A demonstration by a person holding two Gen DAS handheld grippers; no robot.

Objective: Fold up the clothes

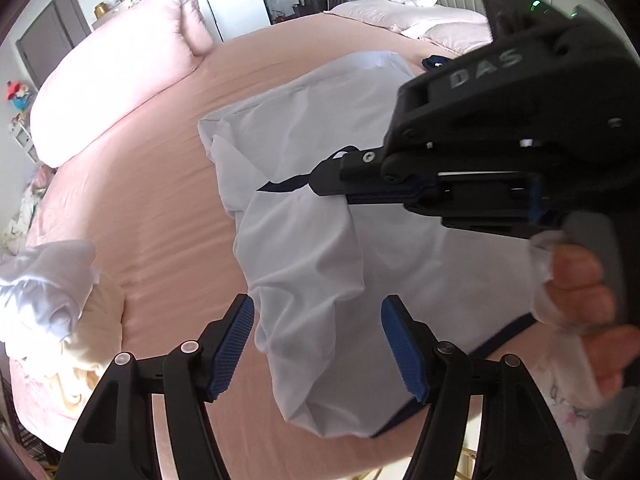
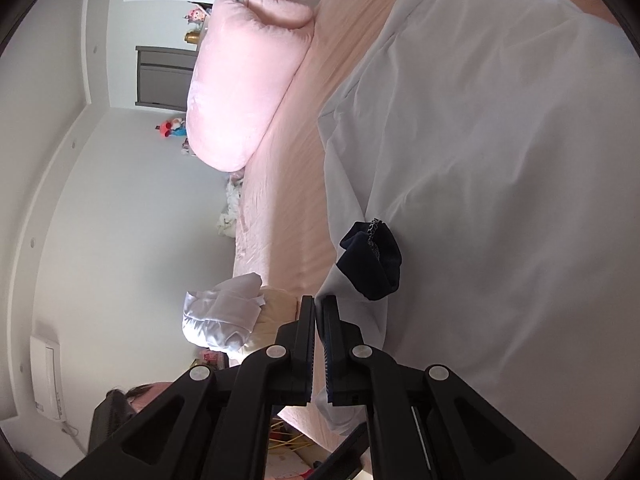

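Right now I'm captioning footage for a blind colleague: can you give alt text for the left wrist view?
The right tool pinches a white shirt by its navy trim, lifting a fold above a pink bed. The open left tool waits below, straddling the hanging cloth.

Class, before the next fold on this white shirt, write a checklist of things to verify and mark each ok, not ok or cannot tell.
1. Right gripper shut on the white shirt near its navy trim: ok.
2. Left gripper open, one finger each side of the hanging fabric: ok.
3. Shirt lying flat on the pink bed sheet: not ok, part lifted and wrinkled.
4. Fold area free of the crumpled white garment: ok, it lies apart.
5. Far sleeve position: cannot tell.
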